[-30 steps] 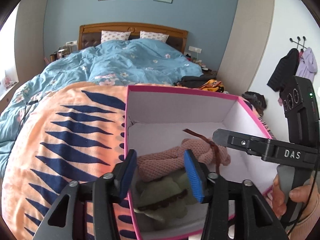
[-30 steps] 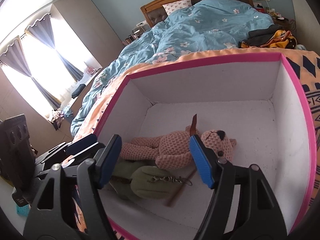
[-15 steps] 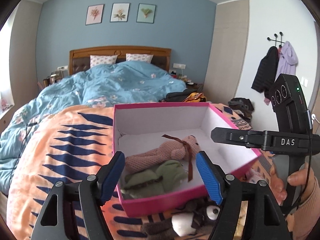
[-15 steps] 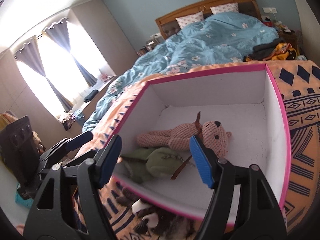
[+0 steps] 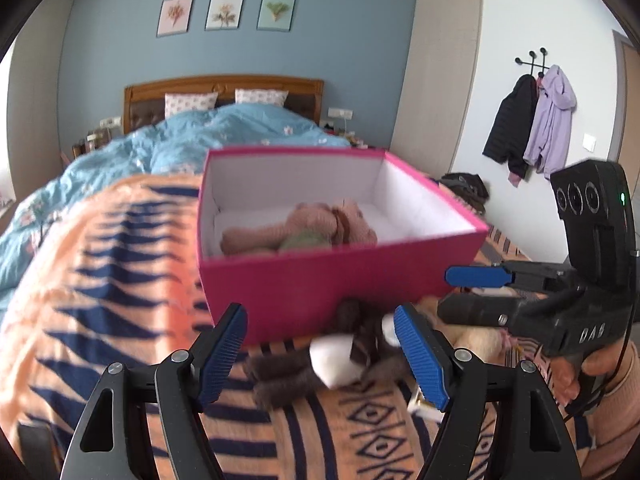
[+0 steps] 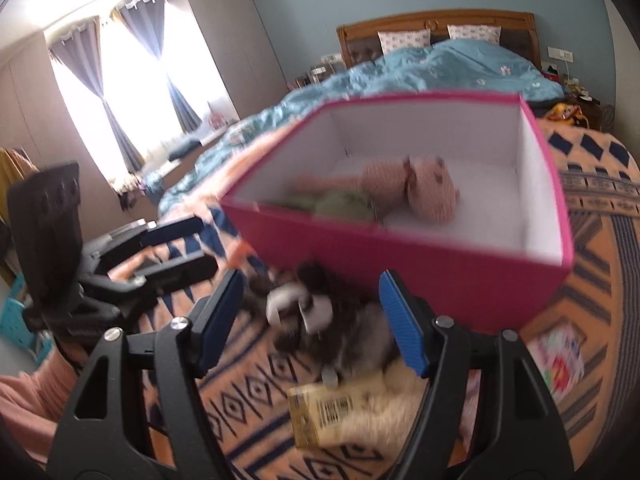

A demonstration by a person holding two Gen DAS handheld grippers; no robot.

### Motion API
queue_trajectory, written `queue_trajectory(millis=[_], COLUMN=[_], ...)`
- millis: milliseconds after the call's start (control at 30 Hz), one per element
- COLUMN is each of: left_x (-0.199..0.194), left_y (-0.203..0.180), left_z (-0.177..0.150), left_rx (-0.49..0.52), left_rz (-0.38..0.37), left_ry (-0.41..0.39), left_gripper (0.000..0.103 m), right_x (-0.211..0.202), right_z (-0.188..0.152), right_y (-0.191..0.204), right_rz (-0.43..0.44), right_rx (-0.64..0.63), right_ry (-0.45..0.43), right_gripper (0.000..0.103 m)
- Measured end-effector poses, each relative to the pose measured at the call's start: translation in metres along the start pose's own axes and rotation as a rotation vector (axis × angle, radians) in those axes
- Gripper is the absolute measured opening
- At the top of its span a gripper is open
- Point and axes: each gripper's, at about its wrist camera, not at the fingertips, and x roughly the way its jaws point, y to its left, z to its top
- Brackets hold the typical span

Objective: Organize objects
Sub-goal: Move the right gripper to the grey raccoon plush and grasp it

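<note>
A pink cardboard box with a white inside [image 5: 328,284] sits on the orange blanket with dark blue patterns [image 5: 100,280] that covers the foot of the bed. Inside the box lie a pink knitted plush bear [image 5: 312,226] and, against the box's near wall, a green plush toy [image 5: 306,240] partly under the bear. Just in front of the box's near wall, on the blanket, lies a dark brown plush toy with white patches [image 5: 320,354], blurred. Beside it, farther from the box, lie a cream fluffy thing [image 6: 376,408] and a yellowish tag with a barcode [image 6: 324,414].

The left gripper [image 5: 320,344] hovers in front of the box with its jaws released and apart; they have just been opening, and the brown toy shows between them without being touched. The right gripper [image 6: 310,316] hangs over the same brown toy, jaws spread and grasping nothing. A hand [image 5: 576,380] holds the right gripper's handle, right of the box.
</note>
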Motion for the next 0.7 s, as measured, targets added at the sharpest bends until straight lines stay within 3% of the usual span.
queue_trajectory(millis=[267,567,700], left_x=[0.023,0.027,0.029], left_y=[0.005,0.008,0.009], left_z=[-0.028,-0.034,-0.036], left_rx=[-0.036,-0.035,-0.035], left_rz=[0.014,0.015,0.017], left_ry=[0.095,0.117,0.124], left_gripper=[0.078,0.078,0.078], right_x=[0.022,0.045,0.054], right_z=[-0.028,-0.043,-0.045], right_y=[-0.003,0.020,0.021], right_rz=[-0.093,-0.218,-0.236], right_rx=[-0.019,-0.200,-0.219], right_ry=[0.074,0.103,0.089], right_gripper=[0.072,0.077,0.077])
